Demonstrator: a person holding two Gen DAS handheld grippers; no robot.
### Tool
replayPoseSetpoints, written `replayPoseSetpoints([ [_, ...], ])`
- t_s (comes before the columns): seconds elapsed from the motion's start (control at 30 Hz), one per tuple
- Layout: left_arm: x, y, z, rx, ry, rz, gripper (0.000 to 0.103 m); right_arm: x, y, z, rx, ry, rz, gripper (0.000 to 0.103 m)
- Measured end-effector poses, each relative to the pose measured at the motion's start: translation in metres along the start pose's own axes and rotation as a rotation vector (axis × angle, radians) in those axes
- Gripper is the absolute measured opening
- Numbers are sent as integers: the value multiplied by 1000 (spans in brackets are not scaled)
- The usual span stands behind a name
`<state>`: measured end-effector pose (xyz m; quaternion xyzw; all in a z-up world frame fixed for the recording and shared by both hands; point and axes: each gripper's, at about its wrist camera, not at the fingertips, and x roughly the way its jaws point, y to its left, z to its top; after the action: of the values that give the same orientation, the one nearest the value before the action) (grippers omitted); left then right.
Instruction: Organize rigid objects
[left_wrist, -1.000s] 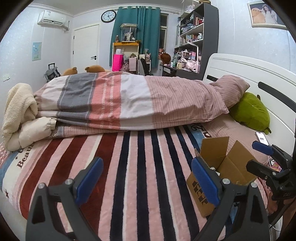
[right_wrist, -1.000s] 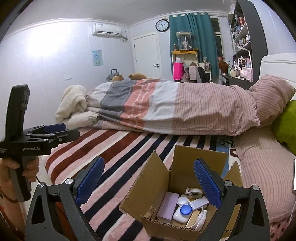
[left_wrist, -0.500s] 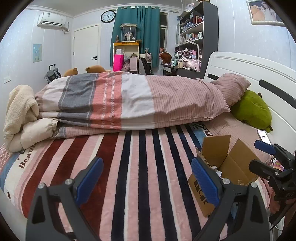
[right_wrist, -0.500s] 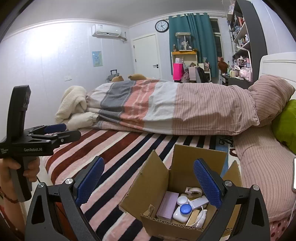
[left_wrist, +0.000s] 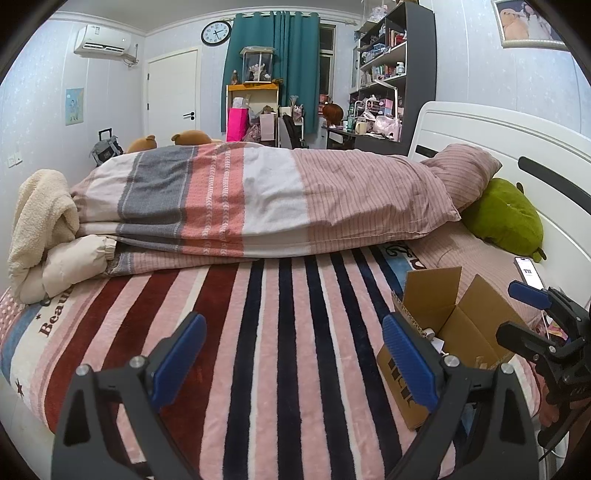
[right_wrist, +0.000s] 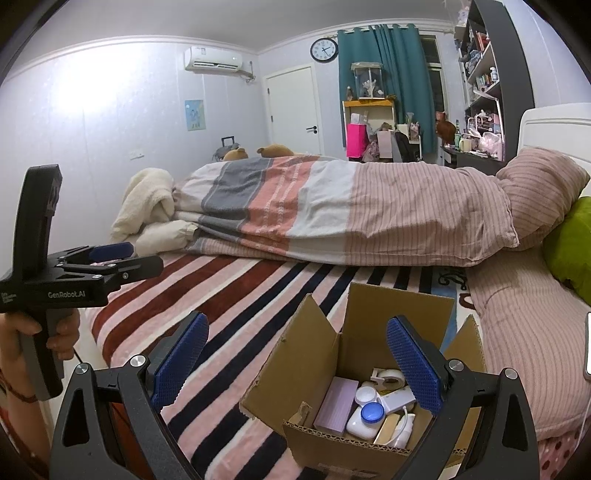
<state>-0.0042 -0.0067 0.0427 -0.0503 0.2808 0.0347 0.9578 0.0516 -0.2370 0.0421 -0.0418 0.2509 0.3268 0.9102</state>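
Blue ribbed pads line both grippers, and each pair of jaws stands wide apart, holding nothing. Since a second ago little has changed: the left gripper (left_wrist: 293, 360) has drifted slightly, so the cardboard box (left_wrist: 448, 341) sits a touch further right in its view. The right gripper (right_wrist: 295, 363) hovers over that open corrugated box (right_wrist: 369, 373), which rests on the plush striped blanket (right_wrist: 240, 314) and holds a lilac carton (right_wrist: 337, 404), tape roll (right_wrist: 388, 376) and white plastic cases.
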Motion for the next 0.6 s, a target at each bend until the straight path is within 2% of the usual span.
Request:
replayPoseSetpoints([
  [0.6,1,3,-1,1,0,-1,95,0,-1,0,-3,2,2,97],
])
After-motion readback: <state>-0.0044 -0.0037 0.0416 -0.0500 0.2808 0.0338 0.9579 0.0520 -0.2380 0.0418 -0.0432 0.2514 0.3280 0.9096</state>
